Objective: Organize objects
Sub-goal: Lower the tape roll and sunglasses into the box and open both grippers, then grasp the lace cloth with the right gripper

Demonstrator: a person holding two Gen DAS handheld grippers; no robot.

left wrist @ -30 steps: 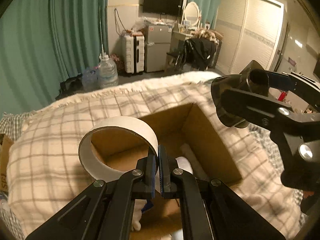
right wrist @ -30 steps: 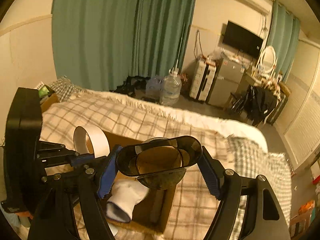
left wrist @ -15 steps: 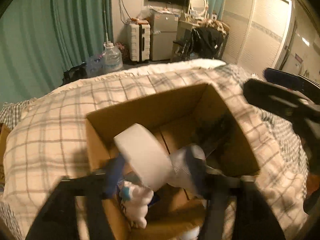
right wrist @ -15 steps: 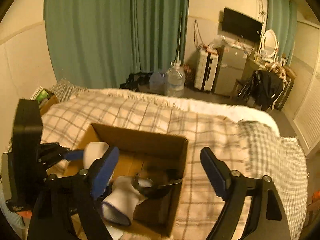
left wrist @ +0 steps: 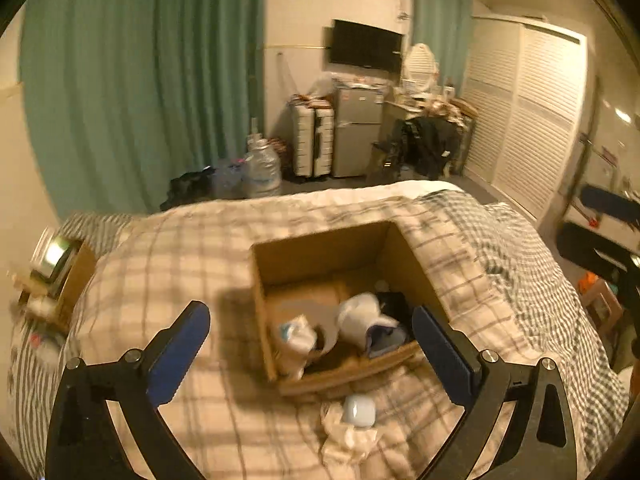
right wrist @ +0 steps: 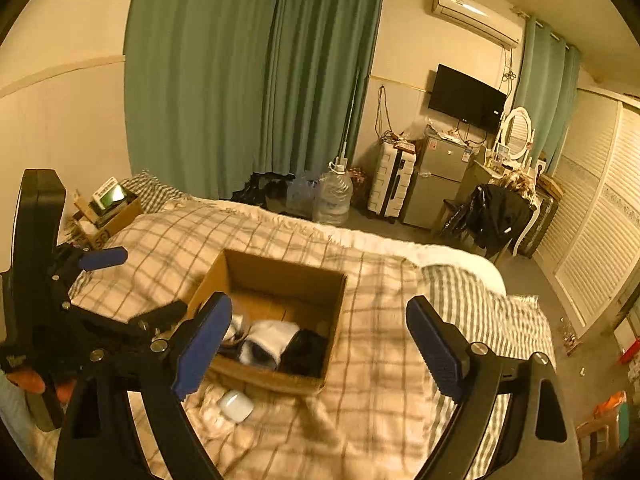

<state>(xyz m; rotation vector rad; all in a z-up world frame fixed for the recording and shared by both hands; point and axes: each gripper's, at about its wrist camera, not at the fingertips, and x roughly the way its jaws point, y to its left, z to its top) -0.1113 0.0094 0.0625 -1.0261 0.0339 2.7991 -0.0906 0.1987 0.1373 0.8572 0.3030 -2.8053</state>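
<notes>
An open cardboard box (left wrist: 320, 240) stands on the checked bedspread and also shows in the right wrist view (right wrist: 280, 276). Inside lie a white tape roll (left wrist: 362, 316), dark goggles (right wrist: 304, 350), a white sock (right wrist: 268, 338) and a small white toy (left wrist: 296, 334). A small white case (left wrist: 359, 410) lies on the bed in front of the box, also seen in the right wrist view (right wrist: 236, 405). My left gripper (left wrist: 310, 352) is open and empty above the box's near side. My right gripper (right wrist: 320, 344) is open and empty above the box's right part.
The bed (right wrist: 380, 400) fills the foreground. A bedside cardboard box of clutter (right wrist: 104, 216) stands at the left. Beyond the bed are water bottles (right wrist: 332, 196), a suitcase (right wrist: 390, 180), a small fridge (right wrist: 436, 176) and a chair with dark clothes (right wrist: 496, 216).
My left gripper opened and dropped the tape roll into the box. My right gripper opened and dropped the goggles into it. Both grippers then rose and pulled back.
</notes>
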